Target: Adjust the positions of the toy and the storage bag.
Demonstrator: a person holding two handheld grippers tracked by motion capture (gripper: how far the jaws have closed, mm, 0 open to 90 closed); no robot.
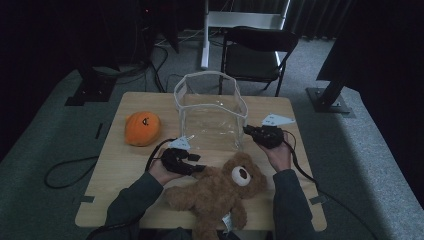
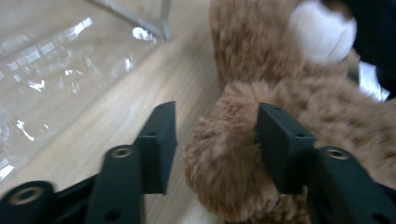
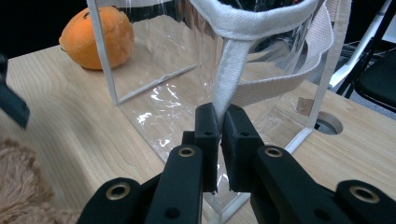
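Clearly a bag held steady while the bear is being taken

Clearly the two hands share the work. The right gripper has its jaws pressed together on the white fabric strap of the transparent bag, close to the bag's near corner. I think this grip is there to keep the soft bag standing and its mouth open, because such thin plastic walls would fold easily.

The left gripper is at the teddy bear, which lies on its back on the wooden table, just in front of the bag, near the person's edge. In the left gripper view one fluffy limb of the bear sits between the jaws. They stand partly apart: the far pad seems to touch the fur, but the other pad is free of it, so nothing is clamped yet. A limb is probably chosen because it is narrow enough for the jaws, while the body is too wide.

An orange plush toy rests to the left of the bag, apart from both grippers.
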